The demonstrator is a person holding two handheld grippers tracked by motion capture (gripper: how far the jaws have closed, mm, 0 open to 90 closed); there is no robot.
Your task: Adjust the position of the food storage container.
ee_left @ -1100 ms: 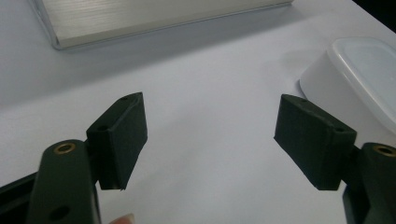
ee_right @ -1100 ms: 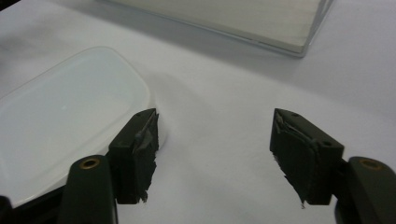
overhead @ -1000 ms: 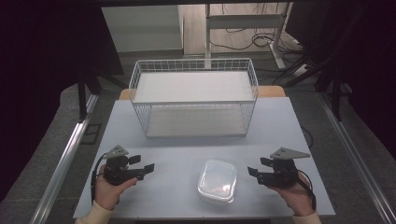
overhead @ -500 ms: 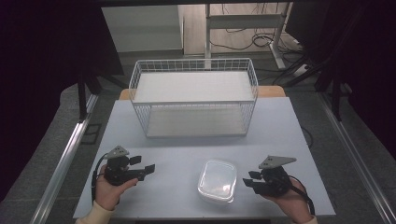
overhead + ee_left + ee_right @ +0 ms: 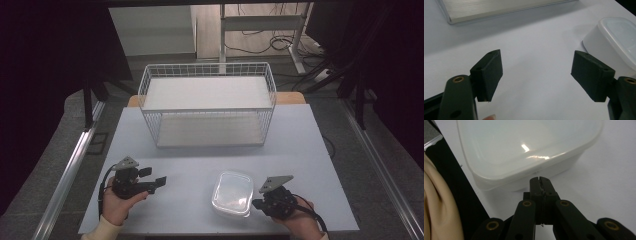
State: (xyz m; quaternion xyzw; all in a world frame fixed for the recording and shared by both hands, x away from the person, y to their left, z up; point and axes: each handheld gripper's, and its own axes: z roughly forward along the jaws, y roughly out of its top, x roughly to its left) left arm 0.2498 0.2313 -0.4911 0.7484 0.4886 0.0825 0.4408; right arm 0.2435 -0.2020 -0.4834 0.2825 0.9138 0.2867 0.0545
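One white table (image 5: 150, 135) is carrying everything here, its long axis running left to right in the high view. One white wire basket (image 5: 207, 107) is standing at the far middle of it, long side also lying left to right, with nothing inside. One translucent plastic container (image 5: 231, 194), lidded and shaped like a rounded rectangle, is sitting near the table's front edge, right of centre; its slightly longer axis is running from the person's side toward the basket, and the lid is facing up. No brand, label or writing is readable on any of these.

Two grippers are working at the front edge. The right gripper (image 5: 259, 203) is sitting just beside the container's right wall, pointing left at it; its jaws have just been closing and are now pressing flat against each other with nothing between them, the tips (image 5: 540, 181) hanging just at the container's side wall (image 5: 529, 176). The left gripper (image 5: 154, 181) is resting well apart from the container, pointing right toward it, its jaws standing wide and holding nothing, with bare table between the pads (image 5: 490, 72).
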